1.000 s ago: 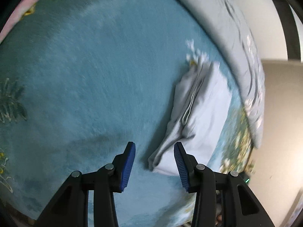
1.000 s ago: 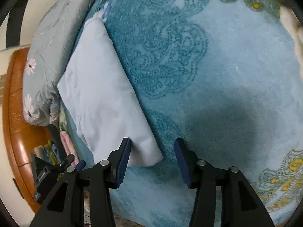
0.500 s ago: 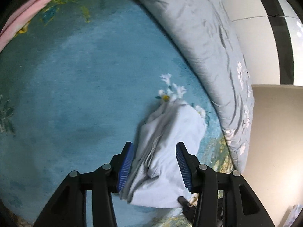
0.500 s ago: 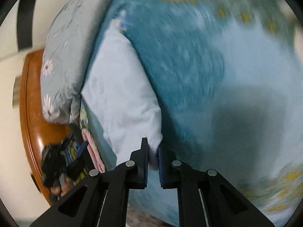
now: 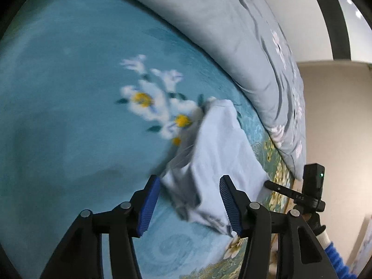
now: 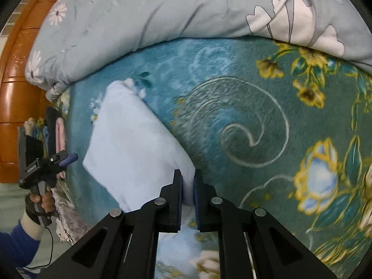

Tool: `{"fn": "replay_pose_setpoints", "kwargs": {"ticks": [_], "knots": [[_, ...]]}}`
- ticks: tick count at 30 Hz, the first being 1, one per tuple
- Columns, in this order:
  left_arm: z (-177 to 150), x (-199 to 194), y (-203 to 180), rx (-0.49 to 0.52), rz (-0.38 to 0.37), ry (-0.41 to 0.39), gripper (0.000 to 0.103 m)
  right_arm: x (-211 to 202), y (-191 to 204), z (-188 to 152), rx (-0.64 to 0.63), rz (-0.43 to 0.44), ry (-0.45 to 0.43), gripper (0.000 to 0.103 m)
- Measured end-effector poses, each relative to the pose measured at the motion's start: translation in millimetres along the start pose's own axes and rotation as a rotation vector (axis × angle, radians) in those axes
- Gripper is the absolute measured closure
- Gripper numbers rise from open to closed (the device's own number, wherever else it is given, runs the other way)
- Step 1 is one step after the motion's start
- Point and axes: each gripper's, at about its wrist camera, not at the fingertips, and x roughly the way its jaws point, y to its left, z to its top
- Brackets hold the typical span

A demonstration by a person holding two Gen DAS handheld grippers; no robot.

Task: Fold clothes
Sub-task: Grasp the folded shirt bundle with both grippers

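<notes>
On the teal blanket (image 6: 232, 74), right fingers (image 6: 177, 200) pinch folded cloth (image 6: 134, 144); left fingers (image 5: 148, 207) spread.

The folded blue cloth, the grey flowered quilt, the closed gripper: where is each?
folded blue cloth (image 6: 130, 144): right wrist view, flat top.
grey flowered quilt (image 6: 162, 9): right wrist view, middle.
right gripper (image 6: 187, 193): right wrist view, between fingertips.

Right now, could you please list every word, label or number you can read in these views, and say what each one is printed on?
No text can be read for certain.
Small white print on the black arm of the right gripper's body in the left wrist view: too small to read.
White label on the left gripper's body in the right wrist view: too blurred to read.
Blanket, quilt and folded garment: no text, only flower patterns on the first two.
</notes>
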Motion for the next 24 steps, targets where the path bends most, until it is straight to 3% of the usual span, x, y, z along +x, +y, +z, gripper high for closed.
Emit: {"fn": "replay_pose_setpoints", "kwargs": {"ticks": [5,9,15,19,24], "knots": [[23,35,-17,0.083,0.031,0.087,0.045,6,-3,-12,0.023,0.046,-0.037,0.09],[34,55,-24,0.137,0.064,0.133,0.045,8,-1,-31,0.091,0.046,-0.12,0.072],[38,74,-28,0.153,0.062,0.176,0.045,38,-1,-110,0.358,0.196,-0.292,0.072],[35,81,-29,0.173,0.058,0.191,0.043,78,12,-155,0.504,0.28,-0.347,0.07],[36,84,-31,0.215,0.045,0.209,0.041,116,38,-172,0.599,0.355,-0.402,0.07]]}}
